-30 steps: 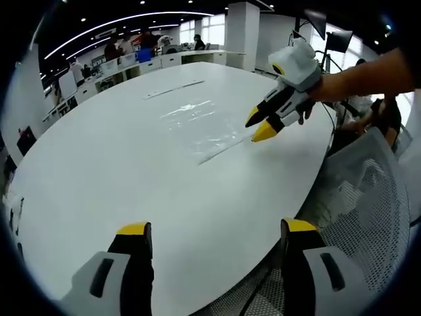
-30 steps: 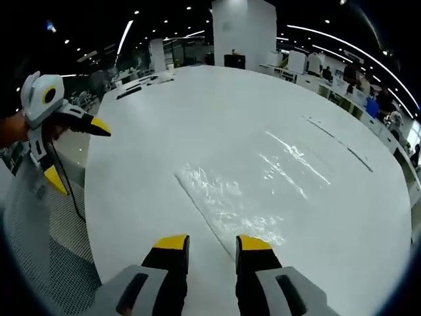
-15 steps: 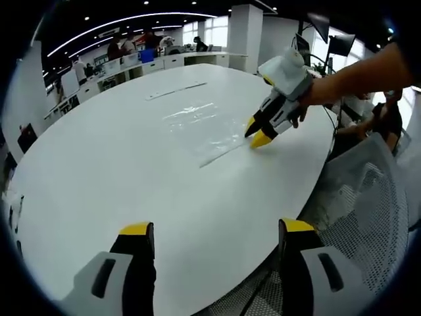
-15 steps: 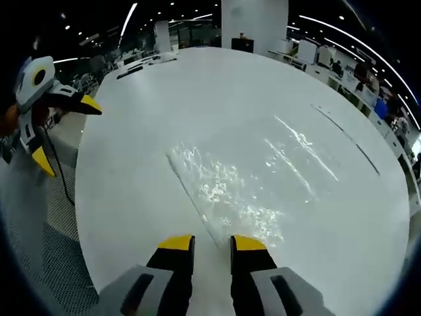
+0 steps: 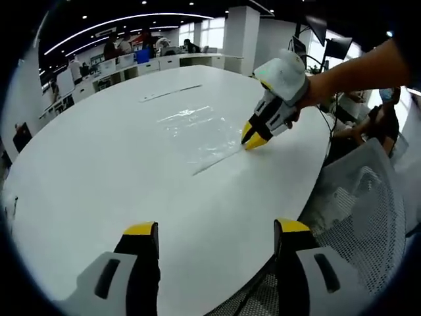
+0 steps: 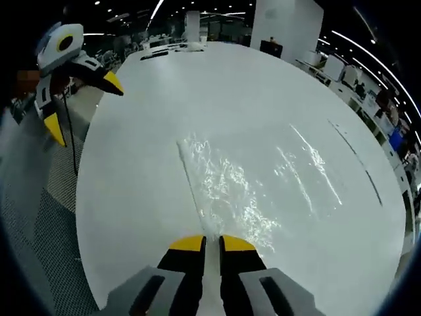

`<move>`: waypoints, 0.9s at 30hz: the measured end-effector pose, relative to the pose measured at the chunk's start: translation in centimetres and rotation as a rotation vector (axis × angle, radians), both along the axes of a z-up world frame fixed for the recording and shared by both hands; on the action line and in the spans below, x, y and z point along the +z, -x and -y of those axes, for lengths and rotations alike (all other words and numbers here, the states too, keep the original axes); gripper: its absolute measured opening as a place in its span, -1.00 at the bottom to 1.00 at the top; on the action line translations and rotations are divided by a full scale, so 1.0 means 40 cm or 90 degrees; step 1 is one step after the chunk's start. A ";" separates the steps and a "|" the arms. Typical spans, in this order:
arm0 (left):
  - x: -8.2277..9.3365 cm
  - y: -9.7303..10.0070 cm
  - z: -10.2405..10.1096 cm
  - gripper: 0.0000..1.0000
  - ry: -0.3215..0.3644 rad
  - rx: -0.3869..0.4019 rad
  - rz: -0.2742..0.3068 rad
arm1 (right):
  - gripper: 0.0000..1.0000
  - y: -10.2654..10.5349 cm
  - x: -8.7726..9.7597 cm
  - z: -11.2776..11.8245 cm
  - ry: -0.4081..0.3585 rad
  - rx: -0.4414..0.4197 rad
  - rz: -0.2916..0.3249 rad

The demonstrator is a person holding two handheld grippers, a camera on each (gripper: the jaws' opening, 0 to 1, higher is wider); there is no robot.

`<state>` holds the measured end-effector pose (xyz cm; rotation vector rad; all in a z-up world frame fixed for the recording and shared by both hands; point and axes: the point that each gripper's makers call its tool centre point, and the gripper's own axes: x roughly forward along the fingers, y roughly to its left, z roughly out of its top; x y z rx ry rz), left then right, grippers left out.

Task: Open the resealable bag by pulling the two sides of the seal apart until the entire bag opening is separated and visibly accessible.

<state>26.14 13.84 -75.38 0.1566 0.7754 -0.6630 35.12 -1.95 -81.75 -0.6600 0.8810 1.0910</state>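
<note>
A clear resealable bag (image 5: pixel 197 128) lies flat on the white round table (image 5: pixel 99 164), its seal edge toward the near rim. In the left gripper view my left gripper (image 5: pixel 217 229) hangs open and wide over the table's near edge, well short of the bag. My right gripper (image 5: pixel 252 138) comes in from the right, tips together at the bag's near corner. In the right gripper view the bag (image 6: pixel 243 191) stretches ahead, and my right gripper (image 6: pixel 212 245) has its jaws almost touching, with the seal strip between them. The left gripper (image 6: pixel 84 105) is open at upper left, off the table (image 6: pixel 217 85).
A grey mesh chair (image 5: pixel 358 197) stands at the table's edge; the chair (image 6: pixel 33 230) is also below the left gripper. A thin strip (image 5: pixel 171 92) lies on the far side of the table. Desks and people fill the background.
My right gripper has come down to the bag's seal edge and its jaws have narrowed around it. The left gripper has stayed open.
</note>
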 end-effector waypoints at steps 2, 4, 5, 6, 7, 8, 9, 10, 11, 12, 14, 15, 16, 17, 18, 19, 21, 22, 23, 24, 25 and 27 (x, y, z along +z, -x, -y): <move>-0.002 0.002 0.004 0.39 0.002 0.000 -0.003 | -0.95 0.004 0.000 -0.001 0.003 0.020 0.007; -0.008 0.006 0.008 0.38 -0.007 -0.009 -0.003 | -0.97 0.005 -0.001 -0.001 0.006 0.024 0.008; -0.010 0.009 0.010 0.38 -0.011 -0.014 -0.005 | -0.97 0.005 -0.001 -0.001 0.007 0.024 0.007; -0.010 0.009 0.011 0.36 -0.012 -0.017 -0.004 | -0.98 0.004 -0.002 -0.001 0.007 0.024 0.007; -0.011 0.009 0.011 0.35 -0.014 -0.019 -0.003 | -0.99 0.005 -0.002 -0.001 0.008 0.027 0.009; -0.011 0.008 0.011 0.34 -0.015 -0.021 -0.002 | -1.00 0.006 -0.003 0.001 0.013 0.033 0.013; -0.011 0.008 0.011 0.34 -0.016 -0.022 -0.002 | -1.00 0.008 -0.004 0.002 0.015 0.034 0.010; -0.011 0.008 0.012 0.34 -0.016 -0.023 -0.003 | -1.00 0.011 -0.003 0.002 0.018 0.040 0.010; -0.012 0.008 0.013 0.34 -0.016 -0.024 -0.003 | -1.00 0.012 -0.004 0.005 0.024 0.045 0.014; -0.013 0.008 0.014 0.35 -0.018 -0.026 -0.004 | -1.00 0.014 -0.002 0.006 0.025 0.048 0.015; -0.012 0.009 0.015 0.35 -0.021 -0.032 -0.004 | -1.00 0.016 -0.001 0.013 0.027 0.049 0.013; -0.011 0.009 0.015 0.35 -0.022 -0.033 -0.003 | -1.00 0.018 0.000 0.017 0.026 0.050 0.009; -0.010 0.008 0.014 0.35 -0.022 -0.033 -0.002 | -1.00 0.023 0.005 0.021 0.022 0.053 0.005; -0.008 0.008 0.014 0.34 -0.023 -0.033 -0.001 | -1.00 0.024 0.009 0.023 0.018 0.056 0.005; -0.008 0.008 0.013 0.34 -0.022 -0.032 -0.001 | -1.00 0.026 0.013 0.025 0.016 0.057 0.005; -0.007 0.007 0.013 0.34 -0.022 -0.032 -0.001 | -1.00 0.030 0.018 0.029 0.013 0.061 0.003; -0.007 0.006 0.013 0.34 -0.024 -0.035 -0.001 | -1.00 0.036 0.032 0.030 0.006 0.070 0.004; -0.007 0.004 0.013 0.35 -0.027 -0.037 0.002 | -1.00 0.040 0.038 0.029 -0.001 0.075 0.002; -0.005 -0.001 0.012 0.36 -0.031 -0.037 0.008 | -1.00 0.043 0.043 0.028 -0.004 0.082 0.003; -0.003 -0.004 0.011 0.38 -0.033 -0.037 0.012 | -1.00 0.046 0.050 0.030 -0.001 0.092 0.008; -0.001 -0.008 0.011 0.39 -0.034 -0.038 0.016 | -1.00 0.049 0.053 0.032 0.003 0.099 0.008; 0.003 -0.017 0.012 0.38 -0.034 -0.040 0.020 | -1.00 0.058 0.057 0.036 0.013 0.123 0.011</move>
